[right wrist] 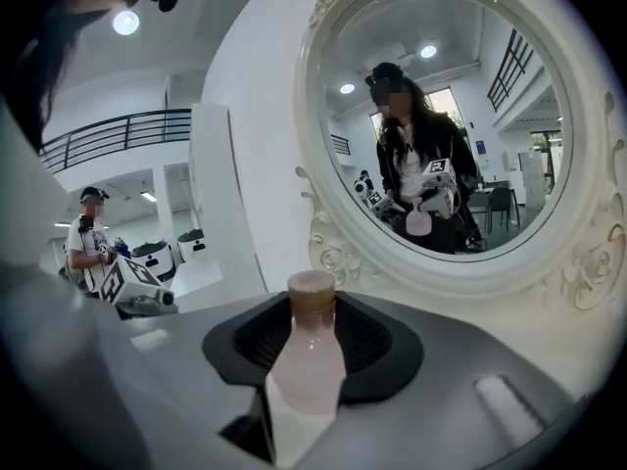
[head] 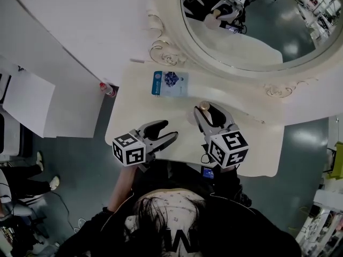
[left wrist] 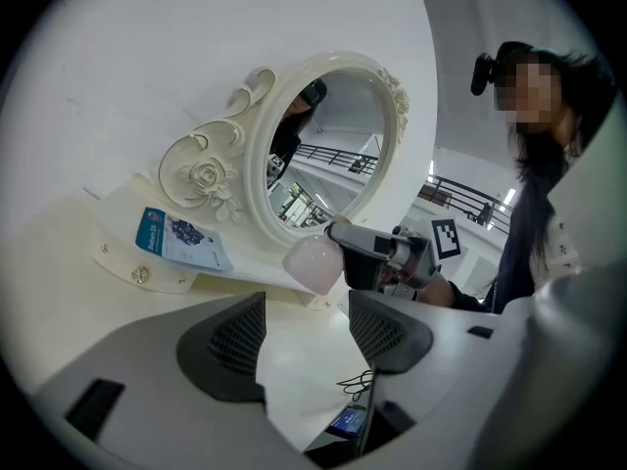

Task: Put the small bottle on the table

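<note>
Seated at a cream dressing table, a person has the right gripper [right wrist: 312, 339] clamped on a small bottle [right wrist: 308, 385]. The bottle holds pale pink liquid and has a tan cap [right wrist: 312, 295], and it stands upright between the two dark jaw pads. The head view places it over the table top, just short of the mirror's foot. Whether its base touches the surface cannot be told.

The left gripper [left wrist: 306, 333] has its jaws apart, and only the bare table [left wrist: 287, 358] shows between them. Just below that gap, at the table's near edge, lie a phone [left wrist: 348, 421] with a lit blue screen and a thin black cable [left wrist: 359, 380]. Each gripper carries a cube of square black-and-white markers.

Ahead of the left jaws and off to their left, a blue and white card [left wrist: 181, 240] lies flat on the table. Its print is too small to read.

Beyond both pairs of jaws rises an oval mirror [right wrist: 441, 116] in a carved cream frame with scrolls and a rose. It reflects the person with the pink bottle held in front of them.

The room has white walls, a grey-green floor [head: 91, 159], ceiling lights and a dark railing [right wrist: 118, 130] on an upper level. Far to the left of the right jaws, another person [right wrist: 88, 228] stands in the background.
</note>
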`<state>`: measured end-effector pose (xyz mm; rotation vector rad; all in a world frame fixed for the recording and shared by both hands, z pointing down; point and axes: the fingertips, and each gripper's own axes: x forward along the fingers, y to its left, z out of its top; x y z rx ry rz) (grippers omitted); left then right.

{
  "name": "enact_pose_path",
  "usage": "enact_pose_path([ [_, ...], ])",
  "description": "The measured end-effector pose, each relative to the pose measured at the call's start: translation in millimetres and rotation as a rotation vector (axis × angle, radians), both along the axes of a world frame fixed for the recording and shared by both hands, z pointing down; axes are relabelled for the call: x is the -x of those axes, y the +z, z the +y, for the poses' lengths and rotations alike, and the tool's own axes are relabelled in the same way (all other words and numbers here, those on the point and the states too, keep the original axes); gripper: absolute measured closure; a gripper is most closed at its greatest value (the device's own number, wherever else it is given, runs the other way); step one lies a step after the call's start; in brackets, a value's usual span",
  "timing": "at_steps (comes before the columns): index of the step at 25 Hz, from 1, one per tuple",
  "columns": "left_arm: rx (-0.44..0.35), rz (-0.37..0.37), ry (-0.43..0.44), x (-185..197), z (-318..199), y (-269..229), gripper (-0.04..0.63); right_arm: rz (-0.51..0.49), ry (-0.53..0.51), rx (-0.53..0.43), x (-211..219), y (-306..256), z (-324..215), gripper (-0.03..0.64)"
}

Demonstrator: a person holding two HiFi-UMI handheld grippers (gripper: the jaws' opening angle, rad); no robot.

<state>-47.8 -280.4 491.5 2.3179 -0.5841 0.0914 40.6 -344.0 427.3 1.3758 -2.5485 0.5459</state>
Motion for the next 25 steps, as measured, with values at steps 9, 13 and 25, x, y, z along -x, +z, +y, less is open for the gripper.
enact_pose_path([
  [9, -0.007, 0.009, 0.028, 17.3, -10.7, -0.8, 0.330, 0.078, 0.143, 0.031, -33.7, 32.0, -31.1, 0.469],
  [13, -0.012, 0.014, 0.036, 22.4, -16.4, -2.9, 0.330, 0.098, 0.186, 0.039, -45.1, 43.3, -47.8, 0.468],
  [25, -0.032, 0.021, 0.089, 16.2, -27.3, -9.4, 0.330, 0.146, 0.233, 0.061, -60.2, 67.8, -81.7, 0.468],
])
